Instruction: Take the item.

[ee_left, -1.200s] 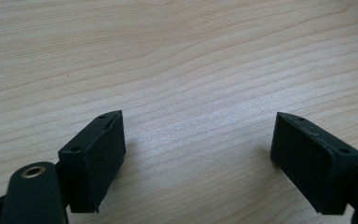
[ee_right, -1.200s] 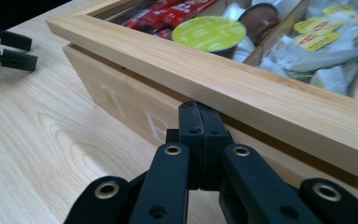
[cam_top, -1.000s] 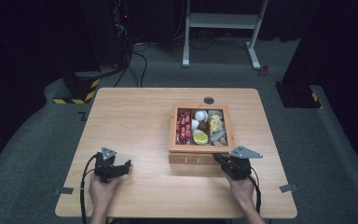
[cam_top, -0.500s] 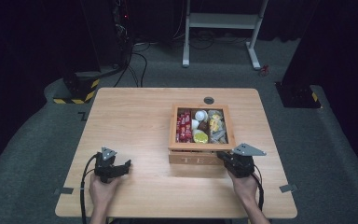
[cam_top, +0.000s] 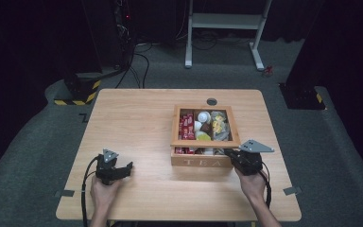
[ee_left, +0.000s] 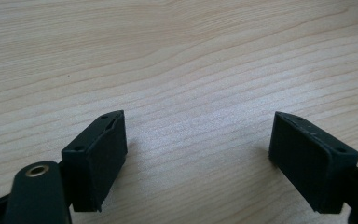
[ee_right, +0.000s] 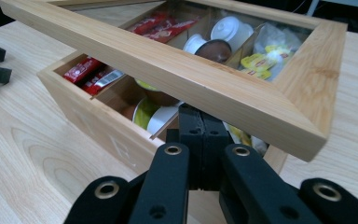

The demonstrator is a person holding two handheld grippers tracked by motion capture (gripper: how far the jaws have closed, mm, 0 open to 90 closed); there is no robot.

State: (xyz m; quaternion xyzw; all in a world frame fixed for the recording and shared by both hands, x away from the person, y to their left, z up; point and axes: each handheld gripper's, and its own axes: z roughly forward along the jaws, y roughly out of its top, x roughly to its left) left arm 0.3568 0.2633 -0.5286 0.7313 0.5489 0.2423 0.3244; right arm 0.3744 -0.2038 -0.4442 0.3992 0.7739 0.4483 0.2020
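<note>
**Ann:** Two grippers on the table [cam_top: 137, 118], and the action is at the right! The right gripper [cam_top: 230, 154] has its jaws clenched together with nothing between them, their tips tucked under the near edge of the lid [ee_right: 205, 77] of the wooden tea box [cam_top: 203, 162].

**Ben:** And that lid is lifted at the front. In the right gripper view it hangs tilted above the box, with a gap showing red sachets [ee_right: 88, 72] and small round cups [ee_right: 161, 116] in the compartments below.

**Ann:** Where does the box sit?

**Ben:** Right of centre on the table, its lettered front facing the near edge.

**Ann:** And the left gripper [cam_top: 126, 169]?

**Ben:** Well apart, near the table's near left corner. Its jaws have just been closing a little, yet they stand released, wide apart, only bare wood between them in the left gripper view.
</note>
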